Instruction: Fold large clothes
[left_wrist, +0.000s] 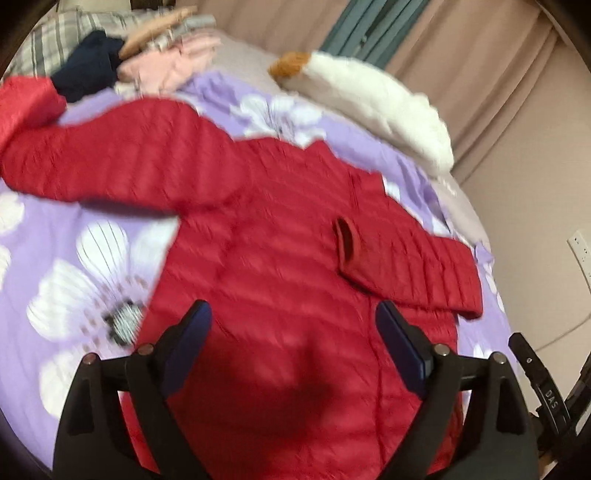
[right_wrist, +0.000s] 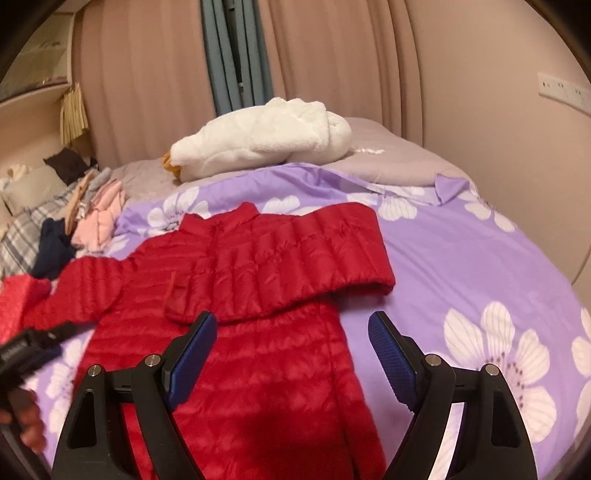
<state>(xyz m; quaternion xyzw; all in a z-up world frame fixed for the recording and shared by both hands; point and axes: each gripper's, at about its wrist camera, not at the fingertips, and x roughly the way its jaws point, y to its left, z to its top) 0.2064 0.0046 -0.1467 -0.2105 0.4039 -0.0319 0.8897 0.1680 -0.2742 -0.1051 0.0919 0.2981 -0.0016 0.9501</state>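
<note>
Red down jacket (right_wrist: 236, 295) lies flat on the purple bedspread (right_wrist: 461, 266), one sleeve (right_wrist: 314, 251) folded across its chest. Our left gripper (left_wrist: 293, 325) and right gripper (right_wrist: 291, 336) hover spread, empty. Risk: slick quilting springs back. Clothes pile (right_wrist: 92, 214) crowds the other sleeve (left_wrist: 110, 155)

So that's one red puffer jacket (right_wrist: 236, 295) on one purple flowered bedspread (right_wrist: 461, 266), one white plush goose (right_wrist: 266, 136), one heap of folded clothes (right_wrist: 92, 210), and two grippers, left (left_wrist: 293, 325) and right (right_wrist: 291, 336).
</note>
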